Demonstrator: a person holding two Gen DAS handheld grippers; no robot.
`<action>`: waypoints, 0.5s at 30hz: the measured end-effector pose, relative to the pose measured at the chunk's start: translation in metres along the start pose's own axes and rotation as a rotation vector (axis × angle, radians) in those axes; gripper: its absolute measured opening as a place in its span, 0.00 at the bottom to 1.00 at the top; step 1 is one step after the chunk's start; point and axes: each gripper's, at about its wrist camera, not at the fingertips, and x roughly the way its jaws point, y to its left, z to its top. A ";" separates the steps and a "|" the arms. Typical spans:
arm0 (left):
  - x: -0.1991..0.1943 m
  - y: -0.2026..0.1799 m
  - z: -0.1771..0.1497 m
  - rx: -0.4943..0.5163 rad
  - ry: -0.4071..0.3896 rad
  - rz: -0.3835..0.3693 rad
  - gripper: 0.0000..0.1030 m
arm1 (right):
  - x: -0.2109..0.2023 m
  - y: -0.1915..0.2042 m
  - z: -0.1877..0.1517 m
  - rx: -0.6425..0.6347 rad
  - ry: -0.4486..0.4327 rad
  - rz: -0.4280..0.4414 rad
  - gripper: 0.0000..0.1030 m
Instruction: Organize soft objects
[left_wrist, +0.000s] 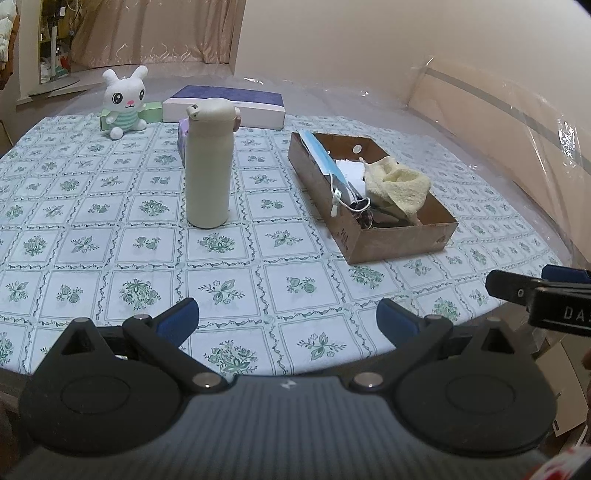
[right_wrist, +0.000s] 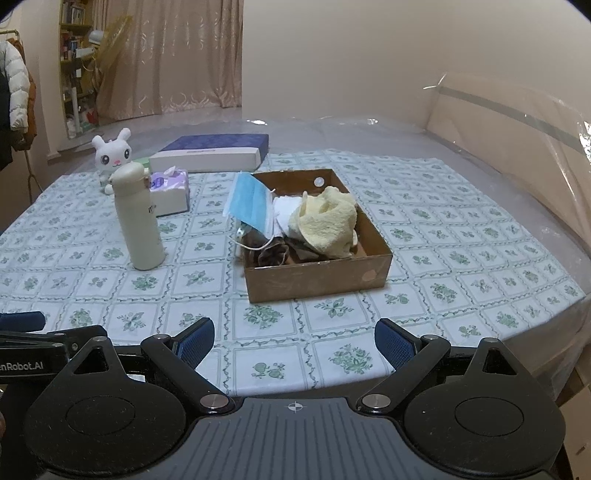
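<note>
Fingers (right_wrist: 195, 341) spread; bottle (right_wrist: 138, 218) flanks box (right_wrist: 317, 277).

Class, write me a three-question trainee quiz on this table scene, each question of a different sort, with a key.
1. True or false: the yellow towel lies inside the cardboard box.
2. Multiple choice: the blue mask is (a) flat on the tablecloth, (b) draped over the box's wall, (c) under the bottle.
3. Fill in: the plush rabbit sits at the table's far side, outside the box, beyond the upright ____.

Key
1. True.
2. b.
3. bottle.

Both the left tongs and right tongs are open and hold nothing.
</note>
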 end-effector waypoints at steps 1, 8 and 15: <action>0.000 0.000 0.000 -0.001 -0.002 0.000 0.99 | 0.000 0.000 0.000 -0.001 0.000 0.002 0.90; 0.002 0.000 0.000 -0.007 0.003 -0.004 0.99 | 0.000 0.002 0.001 -0.001 -0.003 0.000 0.90; 0.003 0.000 0.000 -0.007 0.004 -0.005 0.99 | 0.000 0.002 0.001 -0.002 -0.001 0.003 0.90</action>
